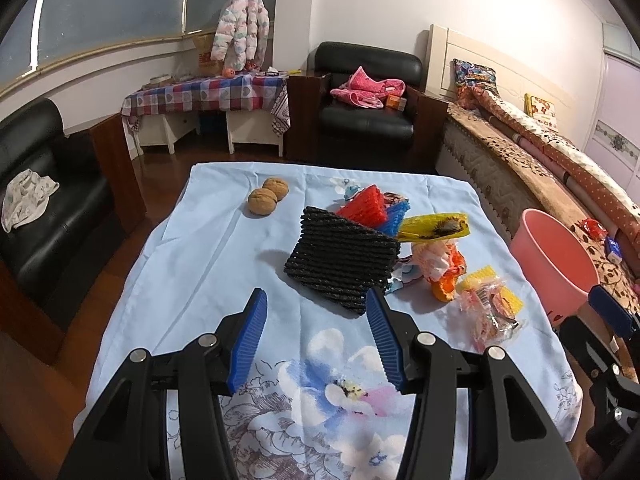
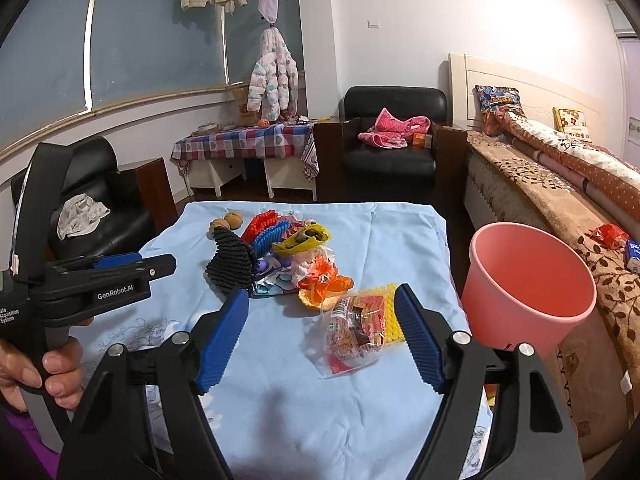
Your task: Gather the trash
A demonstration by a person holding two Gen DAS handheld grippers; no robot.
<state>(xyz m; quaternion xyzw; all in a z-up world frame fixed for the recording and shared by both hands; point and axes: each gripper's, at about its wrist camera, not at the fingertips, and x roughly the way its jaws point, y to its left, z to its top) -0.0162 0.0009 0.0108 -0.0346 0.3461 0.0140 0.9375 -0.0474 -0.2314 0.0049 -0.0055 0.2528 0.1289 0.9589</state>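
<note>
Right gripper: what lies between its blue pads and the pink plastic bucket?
Nothing: in the right wrist view only bare blue cloth separates the right gripper from the pink plastic bucket.

Two walnuts (image 1: pixel 268 195) – one pink bucket (image 2: pixel 528 280) – three foam nets (image 1: pixel 344 258).

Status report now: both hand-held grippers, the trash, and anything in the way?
Left hand-held gripper open, empty. Right hand-held gripper open around clear snack wrapper, not gripping. Pink bucket empty. Two walnuts beside pile, not blocking.
</note>
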